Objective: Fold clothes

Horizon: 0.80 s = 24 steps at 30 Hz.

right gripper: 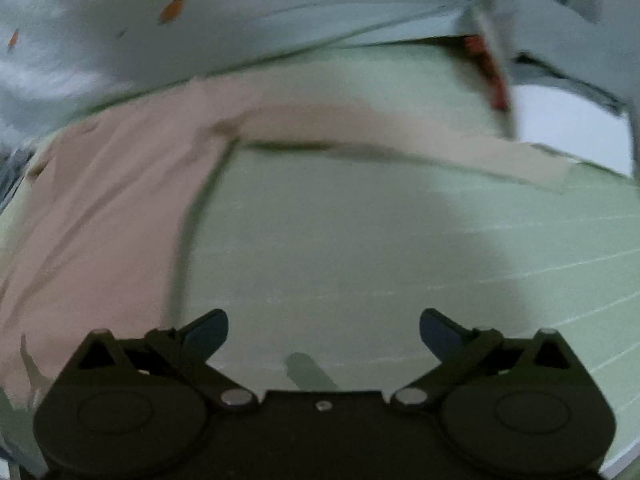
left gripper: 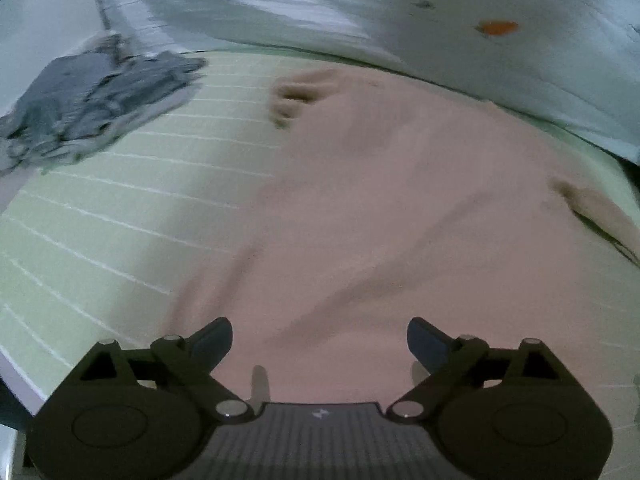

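A pink long-sleeved garment [left gripper: 380, 208] lies spread on a pale green striped sheet [left gripper: 100, 220]. My left gripper [left gripper: 320, 340] is open and empty, just above the garment's near part. In the right wrist view the garment's body [right gripper: 104, 208] lies at the left and one sleeve [right gripper: 400, 136] stretches out to the right. My right gripper [right gripper: 324, 330] is open and empty over the bare green sheet [right gripper: 340, 240], to the right of the garment's side edge.
A grey crumpled garment [left gripper: 92, 108] lies at the far left of the sheet. A pale blue fabric with orange spots [left gripper: 496, 27] runs along the far edge, also in the right wrist view [right gripper: 172, 8]. A red-marked strip [right gripper: 492, 76] stands at the far right.
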Motion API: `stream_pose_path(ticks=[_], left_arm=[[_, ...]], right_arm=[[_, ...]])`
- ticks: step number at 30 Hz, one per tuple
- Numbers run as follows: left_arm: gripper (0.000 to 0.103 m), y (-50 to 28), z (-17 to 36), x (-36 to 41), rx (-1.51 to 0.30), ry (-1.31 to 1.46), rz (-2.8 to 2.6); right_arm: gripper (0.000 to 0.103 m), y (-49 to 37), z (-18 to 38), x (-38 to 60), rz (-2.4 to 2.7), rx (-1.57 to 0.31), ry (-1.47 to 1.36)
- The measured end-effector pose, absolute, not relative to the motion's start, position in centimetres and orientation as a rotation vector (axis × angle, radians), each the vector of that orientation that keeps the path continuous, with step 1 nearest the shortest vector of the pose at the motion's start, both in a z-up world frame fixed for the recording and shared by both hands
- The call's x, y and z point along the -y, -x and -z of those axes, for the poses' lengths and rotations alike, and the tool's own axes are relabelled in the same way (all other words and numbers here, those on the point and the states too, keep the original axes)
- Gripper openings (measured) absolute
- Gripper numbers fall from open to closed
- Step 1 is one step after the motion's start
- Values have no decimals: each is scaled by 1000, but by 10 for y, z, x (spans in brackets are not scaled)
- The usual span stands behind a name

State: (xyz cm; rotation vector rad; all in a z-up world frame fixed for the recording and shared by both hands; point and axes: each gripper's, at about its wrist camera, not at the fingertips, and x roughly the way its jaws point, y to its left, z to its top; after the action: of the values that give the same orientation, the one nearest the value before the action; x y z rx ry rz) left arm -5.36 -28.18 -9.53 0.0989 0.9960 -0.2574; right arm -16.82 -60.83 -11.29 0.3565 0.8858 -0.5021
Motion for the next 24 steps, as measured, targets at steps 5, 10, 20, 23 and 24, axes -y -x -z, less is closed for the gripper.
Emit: stream_pose_path(ticks=[5, 10, 20, 23, 24], left_arm=[[94, 82, 110, 347, -1034, -158, 326], [94, 94, 127, 373, -1115, -141, 300], [103, 97, 137, 385, -1157, -172, 223], [103, 99, 138, 383, -1158, -165, 214], [103, 100, 138, 382, -1159, -164, 212]], right_arm=[[103, 195, 114, 667, 568, -834, -324], [103, 197, 127, 699, 622, -869, -133], [79, 179, 141, 765, 636, -861, -127], [79, 187, 138, 803, 710, -776, -435], [79, 191, 139, 813, 733, -756, -517]])
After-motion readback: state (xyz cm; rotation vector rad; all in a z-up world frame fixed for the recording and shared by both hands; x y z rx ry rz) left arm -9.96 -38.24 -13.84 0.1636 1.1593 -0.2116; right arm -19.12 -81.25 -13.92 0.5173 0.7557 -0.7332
